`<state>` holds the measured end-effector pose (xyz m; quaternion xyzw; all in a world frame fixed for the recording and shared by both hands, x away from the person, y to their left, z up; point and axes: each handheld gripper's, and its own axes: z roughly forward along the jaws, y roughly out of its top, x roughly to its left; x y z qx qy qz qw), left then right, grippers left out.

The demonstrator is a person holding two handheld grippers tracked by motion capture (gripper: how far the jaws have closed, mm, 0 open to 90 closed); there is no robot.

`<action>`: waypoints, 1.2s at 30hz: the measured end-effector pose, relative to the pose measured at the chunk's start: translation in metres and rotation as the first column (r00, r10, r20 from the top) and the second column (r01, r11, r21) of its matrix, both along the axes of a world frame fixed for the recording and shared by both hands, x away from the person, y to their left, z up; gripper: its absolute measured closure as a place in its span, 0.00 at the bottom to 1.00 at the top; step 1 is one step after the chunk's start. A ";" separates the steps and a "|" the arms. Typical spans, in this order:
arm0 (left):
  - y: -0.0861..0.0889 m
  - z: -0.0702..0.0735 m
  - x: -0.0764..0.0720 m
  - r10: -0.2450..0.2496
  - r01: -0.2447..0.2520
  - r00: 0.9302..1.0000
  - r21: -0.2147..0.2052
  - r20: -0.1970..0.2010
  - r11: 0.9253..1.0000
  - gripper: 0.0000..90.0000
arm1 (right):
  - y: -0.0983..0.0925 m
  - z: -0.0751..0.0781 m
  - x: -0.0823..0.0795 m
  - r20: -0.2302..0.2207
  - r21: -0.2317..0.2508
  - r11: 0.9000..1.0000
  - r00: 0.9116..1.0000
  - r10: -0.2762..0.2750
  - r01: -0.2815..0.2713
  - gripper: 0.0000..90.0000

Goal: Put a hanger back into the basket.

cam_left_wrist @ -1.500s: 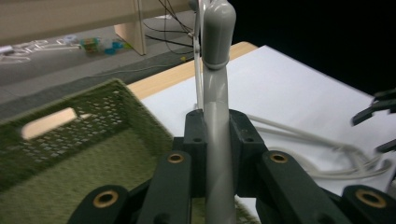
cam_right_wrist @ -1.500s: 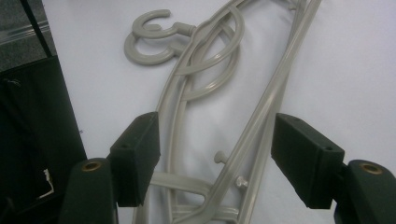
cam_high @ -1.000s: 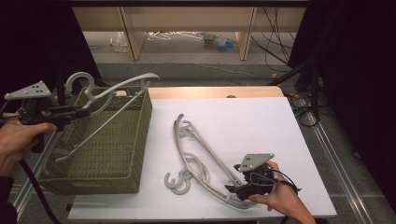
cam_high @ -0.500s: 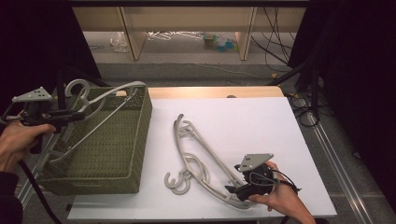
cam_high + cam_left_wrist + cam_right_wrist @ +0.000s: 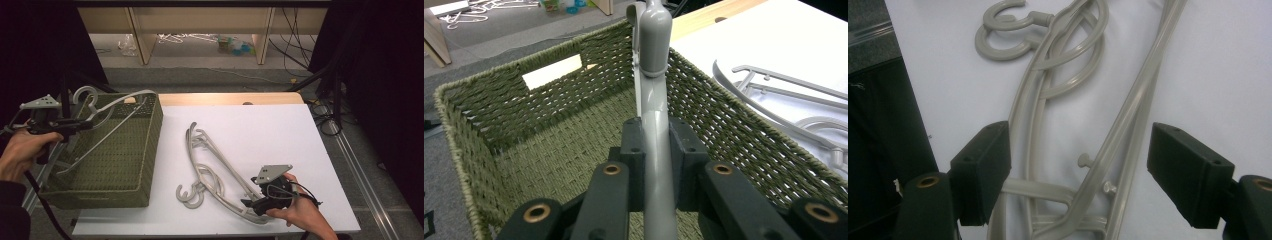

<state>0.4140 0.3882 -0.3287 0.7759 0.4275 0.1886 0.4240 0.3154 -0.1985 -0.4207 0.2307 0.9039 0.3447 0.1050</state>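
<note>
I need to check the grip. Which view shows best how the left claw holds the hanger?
The left gripper view: the left claw clamps the grey hanger above the basket. The high view shows it small from the side.

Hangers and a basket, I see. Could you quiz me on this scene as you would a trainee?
1. True or false: the left hand-held gripper is shut on a grey hanger.
2. Over what does that hanger hang? A) green woven basket B) white table top C) floor
3. Fill in: the right hand-held gripper has its jaws ____ around the hangers lying on the table.

Key: 1 true; 2 A; 3 open, pads not touching them.
</note>
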 end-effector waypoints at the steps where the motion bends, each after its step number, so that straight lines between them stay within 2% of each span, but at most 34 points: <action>1: 0.000 0.000 0.000 0.000 0.000 1.000 0.000 0.000 1.000 0.88 | 0.000 0.000 0.000 0.000 0.000 1.000 1.000 0.000 0.000 0.29; 3: 0.002 -0.002 0.001 0.006 -0.006 1.000 0.010 -0.009 1.000 0.88 | 0.000 0.001 0.000 -0.017 -0.008 1.000 1.000 0.000 0.000 0.29; 5: 0.002 -0.009 0.002 0.031 -0.031 0.999 0.006 -0.023 1.000 0.87 | 0.001 0.000 -0.001 -0.007 -0.004 1.000 1.000 0.000 0.000 0.29; 7: 0.003 -0.017 0.004 0.035 -0.034 0.998 0.021 -0.054 0.999 0.87 | 0.000 0.001 -0.001 -0.014 -0.008 1.000 1.000 0.005 -0.005 0.29; 12: 0.001 -0.030 0.007 0.051 -0.051 0.996 0.001 -0.076 0.999 0.87 | 0.000 -0.001 0.000 -0.003 -0.006 1.000 1.000 0.000 0.000 0.29; 13: -0.001 -0.032 0.008 0.052 -0.052 0.995 0.010 -0.086 0.999 0.87 | 0.000 -0.001 -0.001 -0.020 -0.006 1.000 1.000 -0.005 0.005 0.29; 14: -0.004 -0.037 0.010 0.047 -0.043 0.993 0.035 -0.106 0.998 0.87 | 0.000 0.000 0.000 -0.026 -0.015 1.000 1.000 0.002 -0.002 0.29; 15: -0.007 -0.039 0.011 0.047 -0.041 0.993 0.055 -0.110 0.998 0.87 | 0.000 -0.001 0.000 -0.011 -0.007 1.000 1.000 -0.002 0.002 0.29; 16: -0.007 -0.039 0.011 0.047 -0.041 0.993 0.055 -0.110 0.998 0.87 | 0.000 -0.001 0.000 -0.002 -0.007 1.000 1.000 0.001 -0.001 0.29; 17: -0.008 -0.040 0.012 0.038 -0.027 0.992 0.092 -0.121 0.995 0.87 | -0.001 0.001 0.000 -0.016 -0.010 1.000 1.000 0.007 -0.007 0.29; 18: -0.011 -0.042 0.014 0.053 -0.034 0.990 0.137 -0.132 0.990 0.87 | -0.001 0.000 0.000 -0.002 -0.003 1.000 1.000 -0.002 0.002 0.29; 19: -0.011 -0.042 0.014 0.053 -0.034 0.990 0.137 -0.132 0.990 0.87 | -0.001 0.000 0.000 -0.002 -0.003 1.000 1.000 -0.002 0.002 0.29; 20: -0.012 -0.046 0.016 0.077 -0.052 0.986 0.170 -0.146 0.984 0.87 | -0.001 0.001 -0.001 -0.009 -0.004 1.000 1.000 -0.010 0.010 0.29; 23: -0.014 -0.053 0.017 0.102 -0.080 0.986 0.163 -0.134 0.983 0.86 | -0.001 0.000 -0.001 -0.016 -0.006 1.000 1.000 -0.012 0.012 0.29; 24: -0.014 -0.055 0.016 0.123 -0.090 0.979 0.194 -0.165 0.977 0.86 | -0.001 0.000 0.000 -0.022 -0.012 1.000 1.000 -0.001 0.001 0.29; 25: -0.013 -0.057 0.017 0.129 -0.094 0.977 0.199 -0.169 0.975 0.86 | -0.001 0.000 0.000 -0.016 -0.008 1.000 1.000 0.004 -0.005 0.29; 26: -0.010 -0.062 0.017 0.158 -0.122 0.971 0.197 -0.178 0.973 0.86 | -0.001 0.000 0.000 -0.016 -0.008 1.000 1.000 0.004 -0.004 0.29; 27: -0.010 -0.062 0.017 0.158 -0.122 0.971 0.197 -0.178 0.973 0.85 | -0.001 0.000 0.000 -0.017 -0.010 1.000 1.000 0.002 -0.002 0.29; 29: -0.004 -0.068 0.017 0.200 -0.168 0.963 0.176 -0.182 0.970 0.83 | -0.001 0.000 0.000 -0.019 -0.010 1.000 1.000 -0.002 0.001 0.29; 32: -0.001 -0.069 0.017 0.211 -0.178 0.959 0.178 -0.189 0.968 0.80 | 0.000 -0.001 -0.001 -0.016 -0.003 1.000 1.000 -0.008 0.008 0.29; 33: 0.002 -0.070 0.017 0.247 -0.208 0.952 0.210 -0.179 0.955 0.78 | 0.000 -0.001 -0.001 -0.020 -0.005 1.000 1.000 -0.010 0.010 0.29; 34: 0.002 -0.070 0.017 0.247 -0.208 0.952 0.210 -0.179 0.955 0.77 | 0.000 -0.001 -0.001 -0.020 -0.005 1.000 1.000 -0.010 0.010 0.29; 35: 0.005 -0.070 0.017 0.285 -0.246 0.942 0.217 -0.175 0.945 0.75 | 0.000 -0.002 -0.001 -0.021 -0.006 1.000 1.000 -0.010 0.010 0.29; 36: 0.008 -0.070 0.016 0.298 -0.257 0.938 0.225 -0.176 0.940 0.73 | -0.001 -0.002 -0.001 -0.020 -0.007 1.000 1.000 -0.012 0.012 0.29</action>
